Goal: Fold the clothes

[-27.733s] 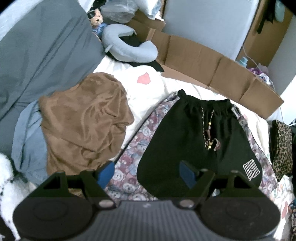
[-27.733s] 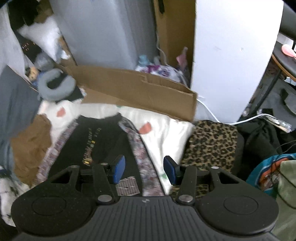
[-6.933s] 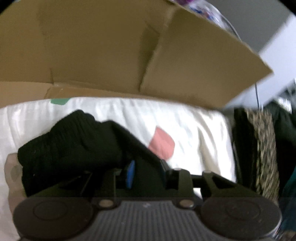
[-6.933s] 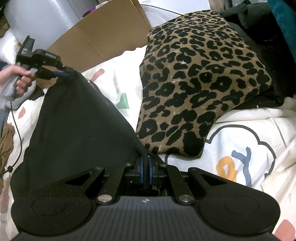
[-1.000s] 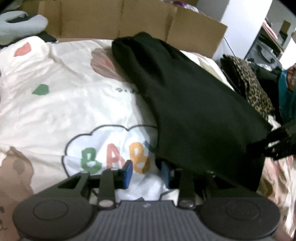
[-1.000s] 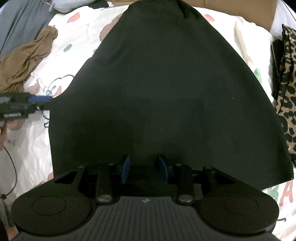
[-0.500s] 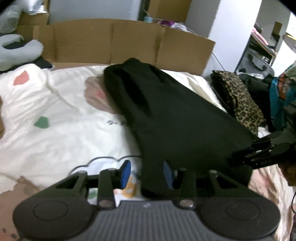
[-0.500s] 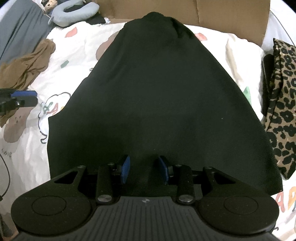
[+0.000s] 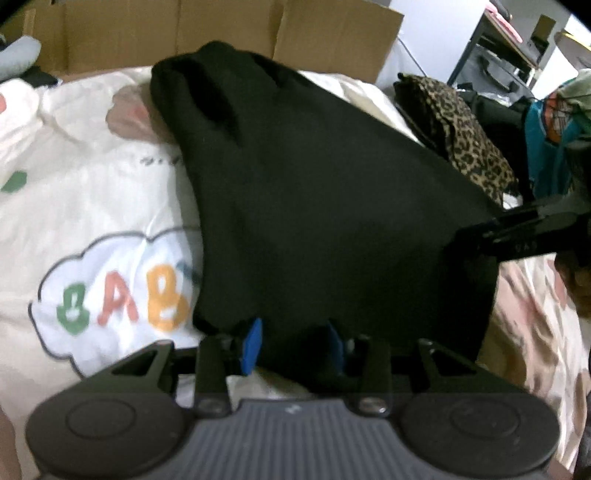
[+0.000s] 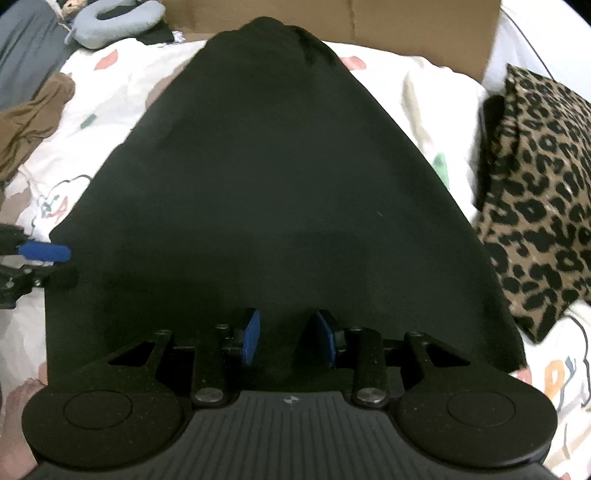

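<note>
A black garment (image 10: 280,177) lies spread on the white printed bed cover (image 9: 92,206), narrow at the far end and wide near me. My right gripper (image 10: 288,334) hovers over its near edge, its blue pads apart with only cloth showing below the gap. In the left wrist view this gripper (image 9: 458,240) reaches in from the right over the garment's (image 9: 314,206) corner. My left gripper (image 9: 293,345) stands at the near left corner, pads apart, with the cloth's edge lying between them. From the right wrist view the left gripper (image 10: 62,264) shows at the left edge.
A leopard-print piece (image 10: 535,203) lies right of the garment. A cardboard wall (image 9: 221,33) runs along the far side. A brown garment (image 10: 29,118) and a grey neck pillow (image 10: 110,22) sit far left. Dark bags and a teal cloth (image 9: 546,147) crowd the right.
My left gripper has slid right from the bare bed cover to the garment's near left corner, so cloth now lies between its pads. The right gripper has shifted only slightly over the near edge.
</note>
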`<action>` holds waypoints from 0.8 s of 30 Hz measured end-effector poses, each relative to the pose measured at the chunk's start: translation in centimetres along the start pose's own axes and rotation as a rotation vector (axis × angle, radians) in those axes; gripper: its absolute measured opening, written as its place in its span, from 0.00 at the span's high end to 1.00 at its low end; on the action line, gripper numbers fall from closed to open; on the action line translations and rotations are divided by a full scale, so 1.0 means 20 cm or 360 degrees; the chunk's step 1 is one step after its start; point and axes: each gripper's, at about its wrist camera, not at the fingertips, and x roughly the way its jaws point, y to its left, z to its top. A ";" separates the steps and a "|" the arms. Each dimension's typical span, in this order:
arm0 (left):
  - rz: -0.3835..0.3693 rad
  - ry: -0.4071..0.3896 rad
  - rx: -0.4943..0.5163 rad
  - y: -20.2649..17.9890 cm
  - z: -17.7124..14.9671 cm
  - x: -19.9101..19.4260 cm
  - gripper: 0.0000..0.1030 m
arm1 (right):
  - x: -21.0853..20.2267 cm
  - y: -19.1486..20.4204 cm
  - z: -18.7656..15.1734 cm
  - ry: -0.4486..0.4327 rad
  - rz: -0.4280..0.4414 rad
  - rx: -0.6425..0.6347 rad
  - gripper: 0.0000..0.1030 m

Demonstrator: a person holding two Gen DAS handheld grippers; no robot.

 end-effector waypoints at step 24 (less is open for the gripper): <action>-0.0623 0.0176 -0.0808 0.19 -0.17 -0.01 0.46 | -0.04 -0.05 -0.12 0.0053 -0.0050 -0.0027 0.60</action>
